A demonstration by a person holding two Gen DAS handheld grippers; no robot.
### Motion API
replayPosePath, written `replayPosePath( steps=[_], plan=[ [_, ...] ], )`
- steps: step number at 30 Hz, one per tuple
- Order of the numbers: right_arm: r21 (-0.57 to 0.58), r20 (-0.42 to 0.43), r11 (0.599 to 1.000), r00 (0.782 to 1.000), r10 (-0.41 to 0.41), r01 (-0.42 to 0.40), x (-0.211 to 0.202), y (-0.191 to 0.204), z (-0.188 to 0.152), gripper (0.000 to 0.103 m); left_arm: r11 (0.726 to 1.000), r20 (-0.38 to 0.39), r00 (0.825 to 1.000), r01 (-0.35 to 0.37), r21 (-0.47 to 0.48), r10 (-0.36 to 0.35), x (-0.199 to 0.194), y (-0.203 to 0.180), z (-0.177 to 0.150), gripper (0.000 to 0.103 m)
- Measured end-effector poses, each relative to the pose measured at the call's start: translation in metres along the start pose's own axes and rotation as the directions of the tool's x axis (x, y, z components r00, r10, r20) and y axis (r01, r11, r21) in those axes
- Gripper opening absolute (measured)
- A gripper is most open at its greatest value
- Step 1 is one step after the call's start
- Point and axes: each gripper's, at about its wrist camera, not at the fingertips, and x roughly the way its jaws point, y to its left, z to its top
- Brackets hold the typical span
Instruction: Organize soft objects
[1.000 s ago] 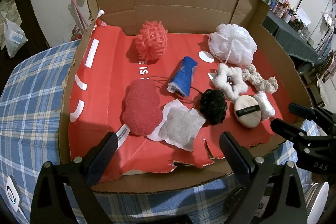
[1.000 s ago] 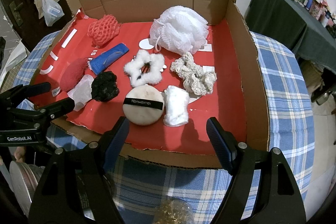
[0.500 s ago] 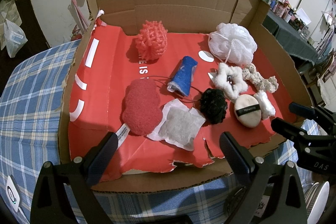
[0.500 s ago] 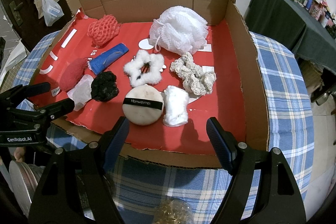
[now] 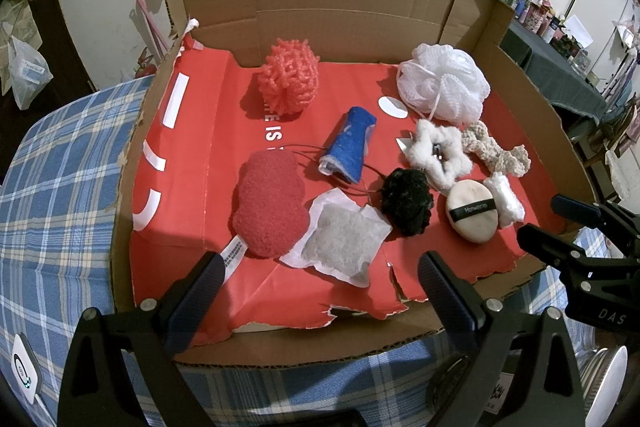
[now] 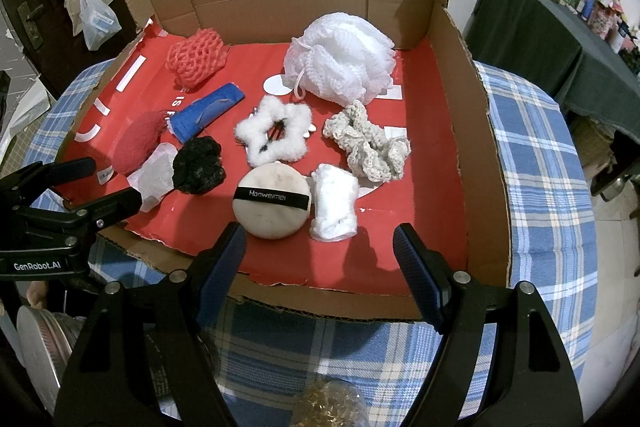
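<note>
Several soft objects lie in an open cardboard box (image 5: 320, 11) with a red floor. They are a red sponge (image 5: 269, 203), a white sachet (image 5: 340, 237), a black pom-pom (image 5: 406, 201), a blue roll (image 5: 349, 145), a coral mesh ball (image 5: 289, 81), a white loofah (image 6: 342, 59), a white star scrunchie (image 6: 274, 135), a cream crochet scrunchie (image 6: 366, 147), a round powder puff (image 6: 272, 201) and a white cotton pad (image 6: 334, 207). My left gripper (image 5: 318, 287) is open and empty at the box's front edge. My right gripper (image 6: 320, 255) is open and empty before the puff.
The box stands on a blue plaid tablecloth (image 6: 536, 155). Its front wall is low and torn. A dark table with small items (image 6: 552, 11) stands at the right. A metal bowl (image 6: 44, 343) sits below the left gripper.
</note>
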Motion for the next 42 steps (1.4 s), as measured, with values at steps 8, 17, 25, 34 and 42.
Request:
replayPosePath(
  steps=[8, 17, 25, 34, 42],
  plan=[
    [0.001, 0.007, 1.0, 1.0, -0.003, 0.003, -0.004, -0.001, 0.0, 0.075, 1.0, 0.074, 0.997, -0.008, -0.004, 0.009, -0.018, 0.002, 0.001, 0.101],
    [-0.015, 0.156, 0.999, 0.987, -0.036, 0.038, -0.069, 0.007, -0.002, 0.075, 0.999, 0.246, 0.968, -0.054, 0.003, 0.051, -0.089, 0.0, -0.013, 0.103],
    [-0.067, 0.299, 0.997, 0.954, -0.014, 0.036, -0.135, 0.029, -0.049, 0.087, 0.999, 0.397, 0.917, -0.047, -0.001, 0.043, -0.149, -0.014, -0.072, 0.103],
    [-0.034, 0.395, 0.998, 0.918, -0.032, 0.049, -0.155, 0.036, -0.13, 0.089, 1.0, 0.443, 0.896, -0.018, -0.01, 0.02, -0.15, -0.031, -0.15, 0.103],
    [-0.009, 0.343, 0.997, 0.937, -0.065, 0.073, -0.111, 0.039, -0.181, 0.089, 0.999, 0.388, 0.921, -0.025, -0.033, 0.036, -0.109, -0.036, -0.193, 0.103]
  ],
)
